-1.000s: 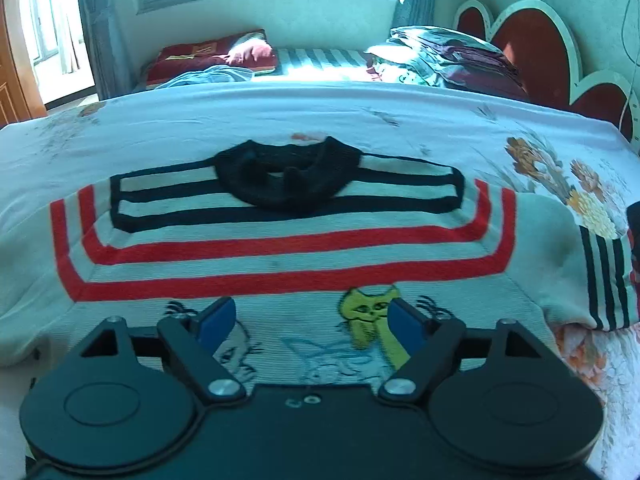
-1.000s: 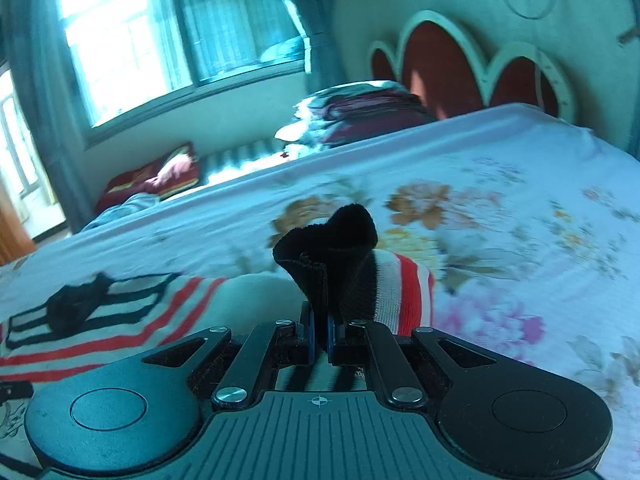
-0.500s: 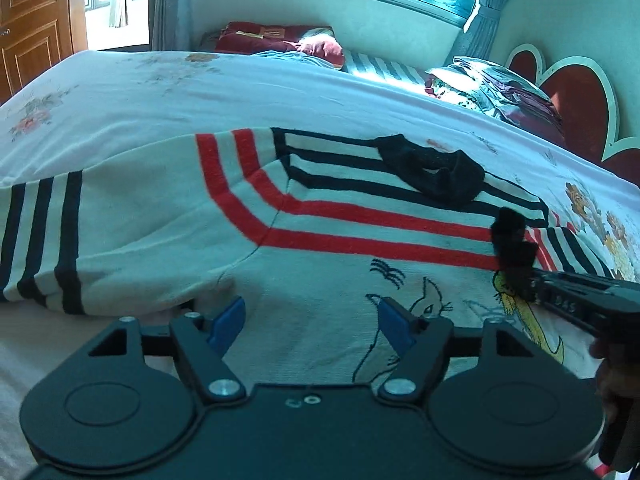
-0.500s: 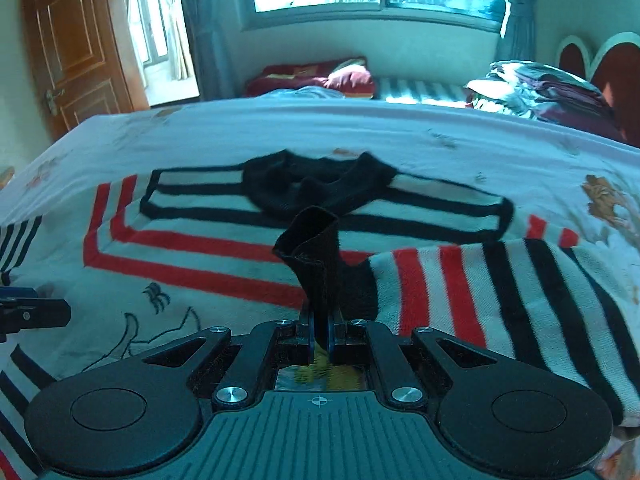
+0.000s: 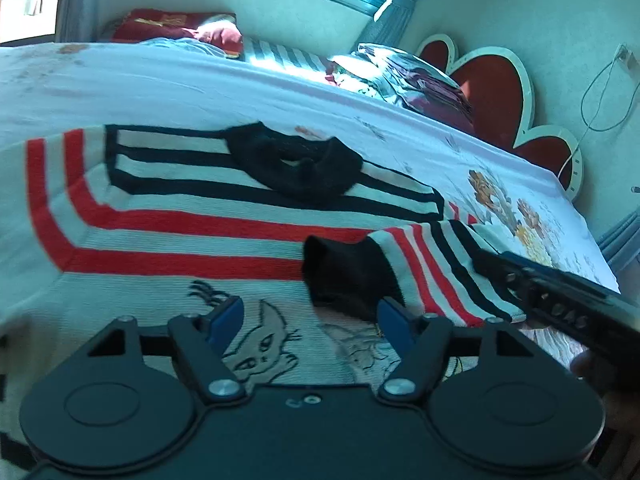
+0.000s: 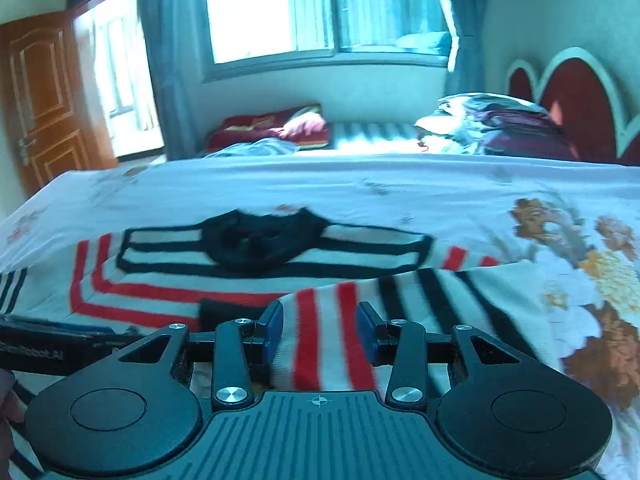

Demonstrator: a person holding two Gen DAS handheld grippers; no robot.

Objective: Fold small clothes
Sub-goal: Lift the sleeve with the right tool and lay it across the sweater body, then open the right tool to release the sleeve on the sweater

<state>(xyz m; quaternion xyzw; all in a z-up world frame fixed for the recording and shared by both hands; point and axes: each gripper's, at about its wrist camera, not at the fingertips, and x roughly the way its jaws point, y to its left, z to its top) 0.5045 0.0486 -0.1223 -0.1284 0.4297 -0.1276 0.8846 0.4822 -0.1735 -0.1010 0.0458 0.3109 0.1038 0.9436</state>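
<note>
A floral bedsheet (image 6: 520,184) fills mid-frame. Your striped sweater (image 5: 168,240) lies centred, its sleeve (image 6: 332,344) folded across lower centre between your right gripper (image 6: 319,334)'s opening jaws; your left gripper (image 5: 310,320) is closing, empty.

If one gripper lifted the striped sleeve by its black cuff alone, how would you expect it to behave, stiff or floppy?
Probably floppy: the striped sleeve drapes flat over the sweater, following its surface. Likely light, since it lies folded without weighing the knit down. The ribbed black cuff looks thicker, so it should offer a fair grip.
</note>
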